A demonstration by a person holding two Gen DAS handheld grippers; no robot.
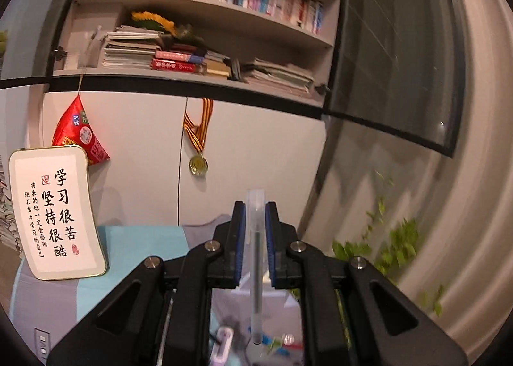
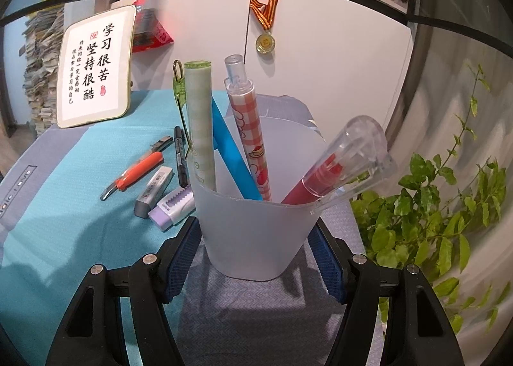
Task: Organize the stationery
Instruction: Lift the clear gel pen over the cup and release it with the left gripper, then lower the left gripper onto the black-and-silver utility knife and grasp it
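Observation:
My left gripper is shut on a translucent pen with a clear cap. The pen stands upright between the blue pads, high above the table. My right gripper is shut on a frosted pen cup, one pad on each side of its base. The cup stands on the grey cloth and holds a green pen, a blue pen, a red-checked pen and a red pen with a clear cap. An orange utility knife, a black marker, a grey eraser and a purple eraser lie left of the cup.
A framed calligraphy sign leans at the back left of the teal mat. A red pouch and a medal hang on the white cabinet. Bookshelves are above. A leafy plant stands at the right.

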